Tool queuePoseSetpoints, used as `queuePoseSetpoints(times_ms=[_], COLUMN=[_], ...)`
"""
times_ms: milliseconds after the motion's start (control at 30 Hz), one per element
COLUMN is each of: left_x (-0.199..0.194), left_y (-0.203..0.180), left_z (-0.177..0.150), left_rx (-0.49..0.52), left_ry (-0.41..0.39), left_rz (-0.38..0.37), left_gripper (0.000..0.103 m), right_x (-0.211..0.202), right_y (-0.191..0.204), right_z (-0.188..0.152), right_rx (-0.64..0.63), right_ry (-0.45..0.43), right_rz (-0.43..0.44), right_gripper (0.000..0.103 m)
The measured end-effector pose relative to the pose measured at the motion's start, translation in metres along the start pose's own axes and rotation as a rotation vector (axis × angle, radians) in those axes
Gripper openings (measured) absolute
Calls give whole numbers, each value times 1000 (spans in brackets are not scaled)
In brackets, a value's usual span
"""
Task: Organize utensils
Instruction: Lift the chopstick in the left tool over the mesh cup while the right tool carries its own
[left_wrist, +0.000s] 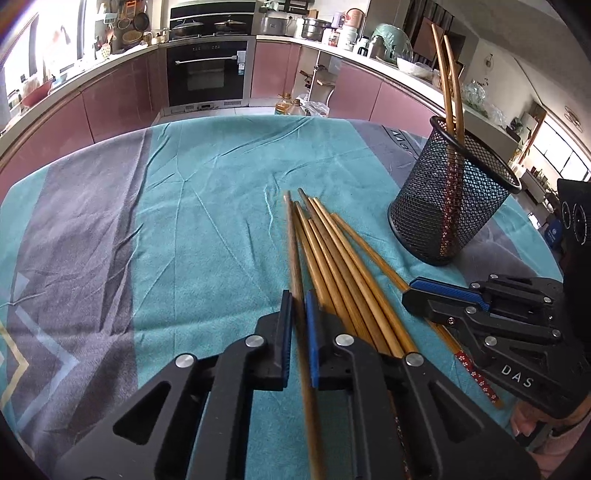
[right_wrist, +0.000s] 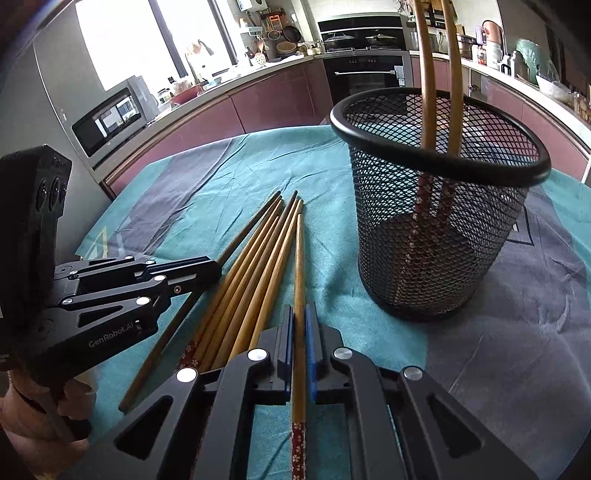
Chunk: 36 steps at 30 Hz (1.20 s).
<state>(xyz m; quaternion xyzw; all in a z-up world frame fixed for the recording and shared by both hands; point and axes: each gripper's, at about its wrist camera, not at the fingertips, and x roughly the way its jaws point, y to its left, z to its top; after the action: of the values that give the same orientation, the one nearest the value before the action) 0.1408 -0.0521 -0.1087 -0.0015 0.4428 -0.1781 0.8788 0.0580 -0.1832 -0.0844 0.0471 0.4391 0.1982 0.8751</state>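
Observation:
Several wooden chopsticks (left_wrist: 340, 266) lie in a fan on the teal cloth, also in the right wrist view (right_wrist: 255, 269). A black mesh cup (left_wrist: 450, 195) stands right of them with two chopsticks (left_wrist: 448, 85) upright in it; it is close in the right wrist view (right_wrist: 436, 229). My left gripper (left_wrist: 298, 306) is shut on the leftmost, darker chopstick (left_wrist: 293, 251). My right gripper (right_wrist: 299, 321) is shut on the rightmost chopstick (right_wrist: 298, 266), whose end has a red flowered pattern. Each gripper shows in the other's view, the right one (left_wrist: 436, 295) and the left one (right_wrist: 199, 269).
The table is covered by a teal and grey cloth (left_wrist: 184, 221). Kitchen counters, an oven (left_wrist: 208, 70) and a microwave (right_wrist: 110, 118) stand behind the table. The cloth left of the chopsticks is bare.

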Motion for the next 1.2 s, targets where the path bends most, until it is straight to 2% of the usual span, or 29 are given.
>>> queuePoseSetpoints(times_ms=[300,500,967,1200], left_x=[-28,-59,-129,-144], left_y=[1,-9,-27,-36], left_z=[-1,5,15,26], left_rx=[-10,17,62,62], left_ry=[-44,-109,-225,-263], left_rz=[-59,-118,-261,-310], left_gripper=[8,8,7,7], right_x=[-24,-50,-96,-117], right_y=[4,8,-1,-9], right_z=[-1,0,4,10], right_rx=[-13,-22,-21,-20], right_ry=[-59,-119,-239,-297], right_rz=[55,106,135,141], right_gripper=[5,5,5,5])
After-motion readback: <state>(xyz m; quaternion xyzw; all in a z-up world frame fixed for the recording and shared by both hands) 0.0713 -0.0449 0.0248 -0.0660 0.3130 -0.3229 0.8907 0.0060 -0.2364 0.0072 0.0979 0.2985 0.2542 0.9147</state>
